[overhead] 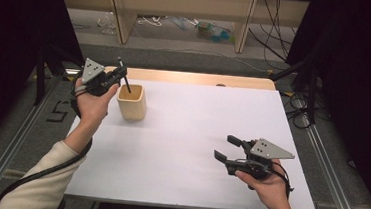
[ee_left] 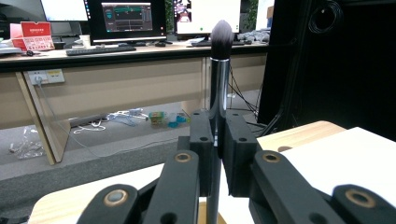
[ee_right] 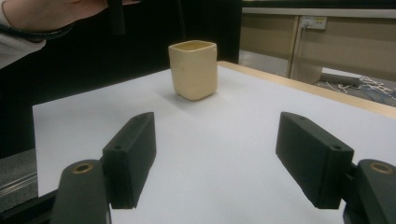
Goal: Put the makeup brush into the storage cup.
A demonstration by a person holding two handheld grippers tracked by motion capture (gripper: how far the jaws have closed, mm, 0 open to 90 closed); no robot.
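Note:
A makeup brush [overhead: 124, 77] with a dark slim handle leans over a cream square cup [overhead: 132, 102] at the table's far left, its lower end inside the cup mouth. My left gripper [overhead: 118, 76] is shut on the handle. In the left gripper view the brush [ee_left: 219, 79] stands upright between the pads, dark bristles on top, with the left gripper [ee_left: 218, 140] clamped around its shaft. My right gripper [overhead: 225, 147] hovers open near the front right of the table. In the right gripper view the right gripper [ee_right: 217, 158] holds nothing and faces the cup [ee_right: 193, 70] some way off.
The white table top [overhead: 197, 120] has a wooden strip [overhead: 200, 78] along its far edge. Black curtains flank both sides. Desk legs and cables lie on the floor beyond. The person's left hand [ee_right: 46, 14] hangs above and left of the cup.

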